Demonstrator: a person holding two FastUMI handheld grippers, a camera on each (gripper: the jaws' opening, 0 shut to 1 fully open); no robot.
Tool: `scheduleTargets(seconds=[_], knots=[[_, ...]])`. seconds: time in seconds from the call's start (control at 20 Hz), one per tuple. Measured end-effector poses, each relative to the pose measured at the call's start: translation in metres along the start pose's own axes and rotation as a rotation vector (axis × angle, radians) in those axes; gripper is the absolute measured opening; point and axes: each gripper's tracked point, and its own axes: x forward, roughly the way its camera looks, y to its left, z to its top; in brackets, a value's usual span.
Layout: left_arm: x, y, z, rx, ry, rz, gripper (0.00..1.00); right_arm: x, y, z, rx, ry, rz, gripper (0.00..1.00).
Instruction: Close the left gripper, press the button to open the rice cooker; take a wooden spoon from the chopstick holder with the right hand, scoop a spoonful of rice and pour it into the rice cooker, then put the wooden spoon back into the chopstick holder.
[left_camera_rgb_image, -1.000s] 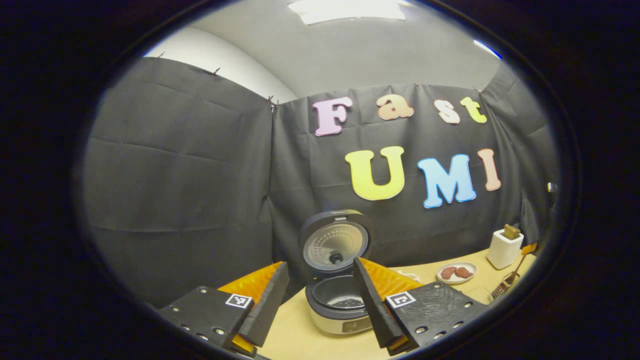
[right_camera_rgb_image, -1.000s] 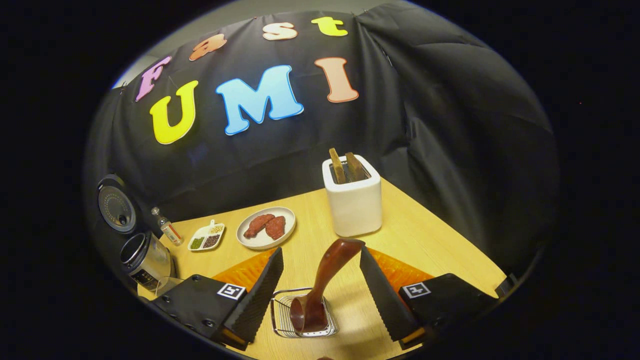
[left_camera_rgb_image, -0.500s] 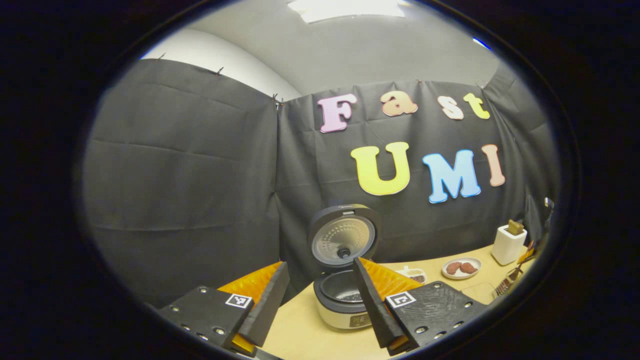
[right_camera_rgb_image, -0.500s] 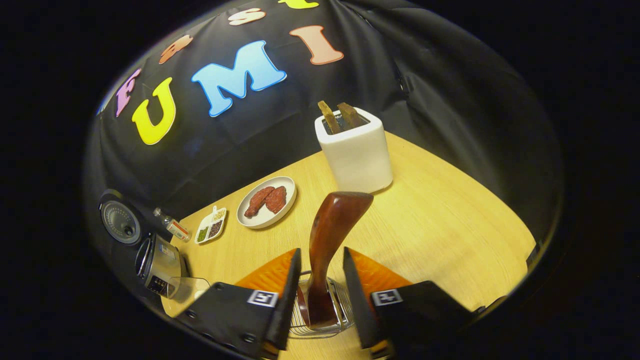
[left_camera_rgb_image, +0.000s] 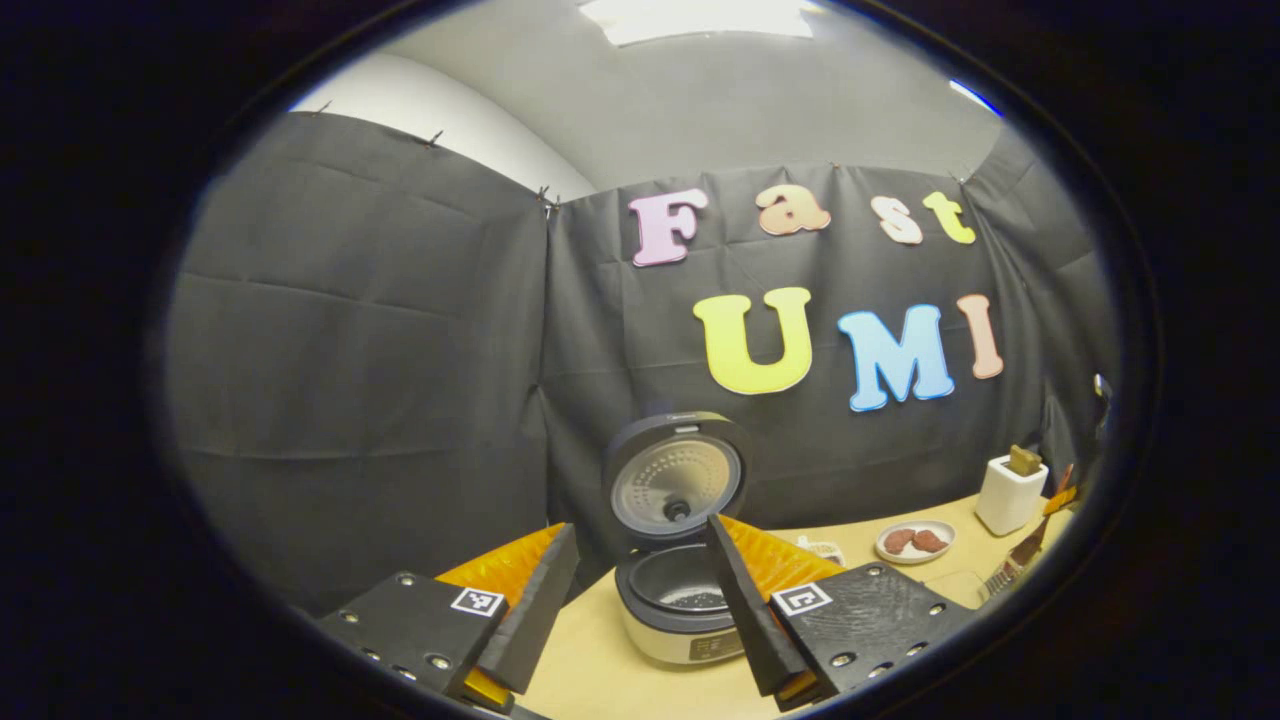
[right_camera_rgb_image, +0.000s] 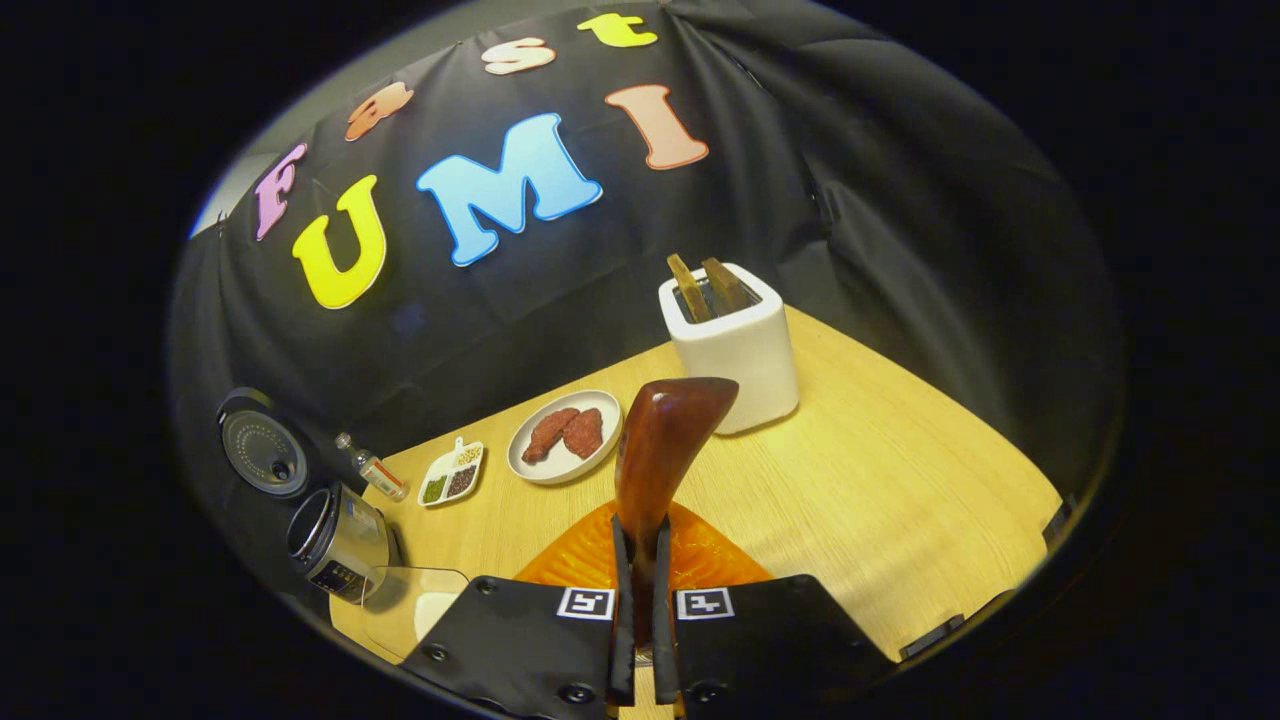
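The rice cooker (left_camera_rgb_image: 682, 602) stands open on the wooden table, lid (left_camera_rgb_image: 676, 480) tilted up, a few grains in its dark pot. My left gripper (left_camera_rgb_image: 640, 612) hovers in front of it, open, nothing between its fingers. In the right gripper view the cooker (right_camera_rgb_image: 335, 540) sits at the far left. My right gripper (right_camera_rgb_image: 640, 600) is shut on the dark brown wooden spoon (right_camera_rgb_image: 665, 445), whose handle stands up from between the fingers. The spoon's bowl and the wire chopstick holder are hidden under the gripper. A clear container (right_camera_rgb_image: 415, 600) lies beside the cooker.
A white toaster (right_camera_rgb_image: 735, 345) with two bread slices stands at the back right. A plate of meat (right_camera_rgb_image: 563, 445), a small divided seasoning dish (right_camera_rgb_image: 452, 480) and a little bottle (right_camera_rgb_image: 372, 468) line the back. Black cloth walls enclose the table (right_camera_rgb_image: 880, 480).
My right gripper's fingers have come together onto the spoon handle, from wide open a second ago. The left gripper stays open and has only swayed slightly before the cooker.
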Motion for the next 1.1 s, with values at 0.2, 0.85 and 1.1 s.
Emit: scheduleTargets(seconds=[0.2,0.85,1.1], knots=[[0.013,-0.011,-0.007,-0.009,0.006,-0.036,0.82,-0.023,0.022,0.029,-0.105,-0.087,0.002,0.05],[0.058,-0.002,-0.03,-0.036,0.026,-0.11,0.81,-0.053,0.143,0.014,-0.3,-0.16,0.125,0.05],[0.073,0.011,-0.038,-0.043,0.032,-0.121,0.81,-0.047,0.18,-0.017,-0.352,-0.144,0.158,0.05]])
